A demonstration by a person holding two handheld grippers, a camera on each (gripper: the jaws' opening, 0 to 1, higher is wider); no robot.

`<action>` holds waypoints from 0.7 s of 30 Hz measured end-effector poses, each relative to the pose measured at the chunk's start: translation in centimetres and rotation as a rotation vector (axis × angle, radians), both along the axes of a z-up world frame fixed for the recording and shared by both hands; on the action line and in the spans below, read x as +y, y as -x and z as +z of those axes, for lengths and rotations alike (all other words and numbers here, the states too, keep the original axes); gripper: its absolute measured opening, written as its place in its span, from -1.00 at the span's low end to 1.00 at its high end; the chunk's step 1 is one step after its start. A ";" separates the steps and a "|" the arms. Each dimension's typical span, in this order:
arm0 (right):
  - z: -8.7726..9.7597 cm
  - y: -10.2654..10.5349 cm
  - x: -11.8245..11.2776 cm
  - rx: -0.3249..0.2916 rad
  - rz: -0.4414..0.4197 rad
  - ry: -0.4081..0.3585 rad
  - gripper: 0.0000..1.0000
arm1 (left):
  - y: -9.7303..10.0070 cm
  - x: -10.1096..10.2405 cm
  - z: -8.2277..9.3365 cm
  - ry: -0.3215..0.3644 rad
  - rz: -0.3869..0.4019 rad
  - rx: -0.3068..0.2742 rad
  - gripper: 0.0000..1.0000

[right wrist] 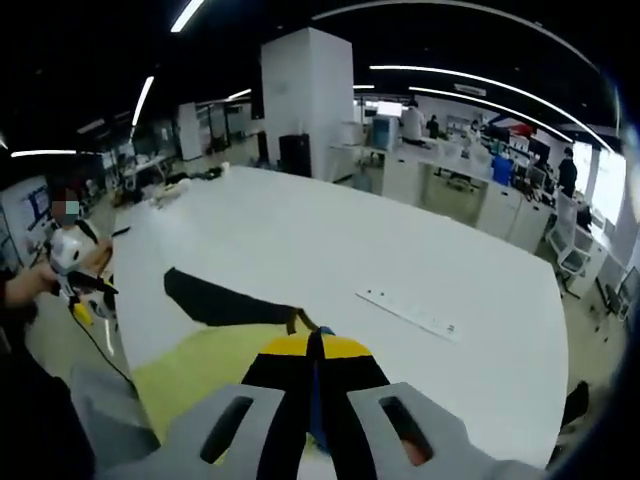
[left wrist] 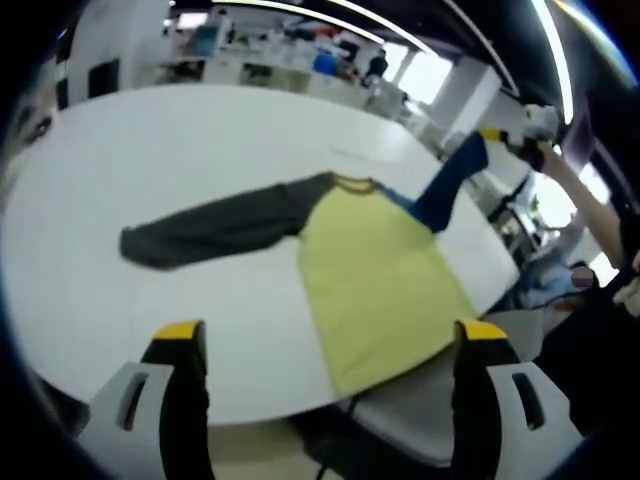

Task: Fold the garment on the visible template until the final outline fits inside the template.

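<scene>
1. left gripper [left wrist: 325, 345]: jaws stand wide apart at the foot of the left gripper view, yellow-tipped, nothing between them. it hangs above the near table edge, clear of the cloth.
2. right gripper [right wrist: 315, 352]: in the right gripper view the jaws are closed together on a strip of blue cloth. in the left gripper view the same gripper [left wrist: 505, 138] shows at the far right, holding the blue sleeve [left wrist: 452, 180] lifted off the table.
3. garment [left wrist: 375, 275]: yellow body lies flat on the white table [left wrist: 200, 130], hem reaching the near edge. the grey sleeve [left wrist: 215, 228] is stretched out flat to the left. collar points away from the left camera.
4. template: no outline can be made out on the table in either view; its place cannot be told.
5. small white strip [right wrist: 410, 312] lies on the table beyond the garment, well apart from it.
6. judgement, step in hand: the blue sleeve is being carried for a fold across the yellow body. the task looks to be at an early stage, as the grey sleeve and the body are still unfolded.
7. advice: keep the sleeve taut and low, lay it straight across the chest so the fold line runs along the shoulder seam, and release only once it lies flat. the free left gripper could pin the yellow body near the shoulder so it does not drag.
8. risk: a high pull may slide the whole garment towards the table edge.
9. far field: desks, a white pillar [right wrist: 308, 100] and people stand beyond the table.
</scene>
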State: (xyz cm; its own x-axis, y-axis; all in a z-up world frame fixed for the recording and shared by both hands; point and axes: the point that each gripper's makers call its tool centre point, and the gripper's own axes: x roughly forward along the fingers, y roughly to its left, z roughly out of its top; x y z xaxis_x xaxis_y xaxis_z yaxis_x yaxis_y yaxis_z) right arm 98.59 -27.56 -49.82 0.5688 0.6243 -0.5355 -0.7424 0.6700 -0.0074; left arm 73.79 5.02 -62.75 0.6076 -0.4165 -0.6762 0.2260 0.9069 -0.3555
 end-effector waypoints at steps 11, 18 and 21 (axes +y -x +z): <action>-1.3 0.9 6.2 0.027 0.148 0.008 -0.96 | 0.9 1.8 -0.3 -0.002 0.032 0.014 0.97; -2.6 1.3 9.4 0.057 0.213 0.015 -0.96 | 1.0 2.7 -0.4 -0.002 0.044 0.019 0.96; -3.5 1.3 10.6 0.069 0.233 0.027 -0.96 | 1.0 3.0 -0.5 -0.004 0.052 0.021 0.96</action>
